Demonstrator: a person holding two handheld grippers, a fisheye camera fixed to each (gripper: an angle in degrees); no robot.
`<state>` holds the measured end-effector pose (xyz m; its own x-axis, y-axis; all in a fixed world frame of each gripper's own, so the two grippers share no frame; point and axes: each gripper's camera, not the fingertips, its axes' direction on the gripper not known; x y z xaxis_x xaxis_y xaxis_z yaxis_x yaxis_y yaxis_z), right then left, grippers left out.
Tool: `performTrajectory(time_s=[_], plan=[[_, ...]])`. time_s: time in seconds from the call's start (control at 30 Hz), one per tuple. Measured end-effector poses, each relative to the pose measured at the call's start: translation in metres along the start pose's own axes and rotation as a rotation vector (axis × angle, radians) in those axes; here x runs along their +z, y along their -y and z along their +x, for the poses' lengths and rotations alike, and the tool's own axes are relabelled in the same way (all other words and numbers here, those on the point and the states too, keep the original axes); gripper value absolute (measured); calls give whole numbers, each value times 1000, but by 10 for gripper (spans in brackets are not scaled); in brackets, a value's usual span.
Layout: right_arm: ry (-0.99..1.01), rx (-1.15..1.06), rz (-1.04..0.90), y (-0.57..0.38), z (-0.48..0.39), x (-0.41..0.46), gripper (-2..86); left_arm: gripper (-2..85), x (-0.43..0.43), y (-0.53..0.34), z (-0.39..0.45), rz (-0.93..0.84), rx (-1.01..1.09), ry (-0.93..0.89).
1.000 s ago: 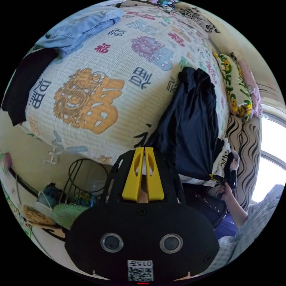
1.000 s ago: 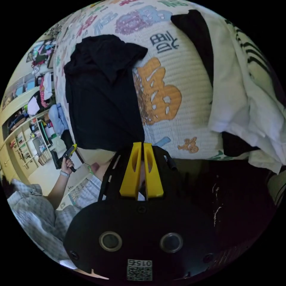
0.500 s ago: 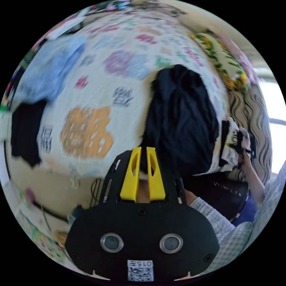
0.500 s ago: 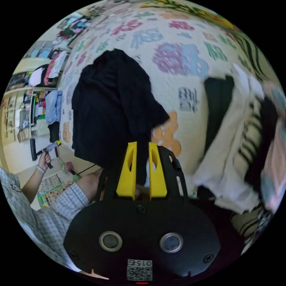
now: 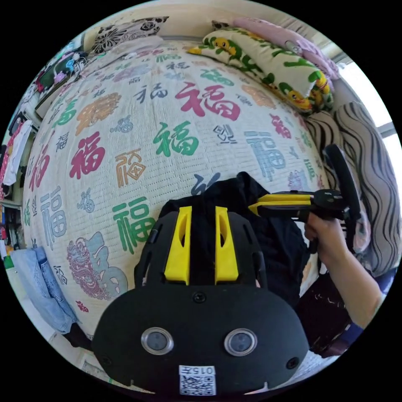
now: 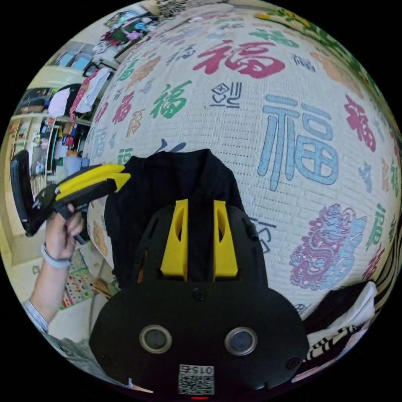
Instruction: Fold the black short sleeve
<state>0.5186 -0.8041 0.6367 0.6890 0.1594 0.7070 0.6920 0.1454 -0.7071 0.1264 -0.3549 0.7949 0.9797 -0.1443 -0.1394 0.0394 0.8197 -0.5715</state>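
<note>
Black short sleeve (image 5: 276, 238) bunched near edge of printed bed mat (image 5: 138, 125). Left gripper (image 5: 203, 209): jaws parted, black cloth in the gap; grip cannot be told. Right gripper (image 6: 199, 203) likewise, jaws apart over the cloth.

The black short sleeve (image 6: 167, 184) is showing as plain, unbroken black against the bed cover (image 5: 138, 125), which is running cream-white with big characters in red, green, orange, pale blue and purple. Both grippers are wearing yellow jaws on black bodies, the left gripper (image 5: 202, 209) and the right gripper (image 6: 199, 203) alike. A pillow (image 5: 268, 63) is showing white with green leaves and yellow ducks; beside it, a cushion (image 5: 372, 167) is striped in wavy black and beige.
</note>
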Motion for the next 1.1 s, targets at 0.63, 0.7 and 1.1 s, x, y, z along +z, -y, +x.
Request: performTrajectory(time_s=[0.63,0.7,1.1], plan=[[-58,-118,20,-5,45,-124,1,6,-24,141,13,93,-13,-188],[-122,-114,-33,11,50,-119,6,9,-12,161,16,73,-52,-196],[39,-26,72,-97,106,-152,71,61,-17,170,28,185,-106,-294]])
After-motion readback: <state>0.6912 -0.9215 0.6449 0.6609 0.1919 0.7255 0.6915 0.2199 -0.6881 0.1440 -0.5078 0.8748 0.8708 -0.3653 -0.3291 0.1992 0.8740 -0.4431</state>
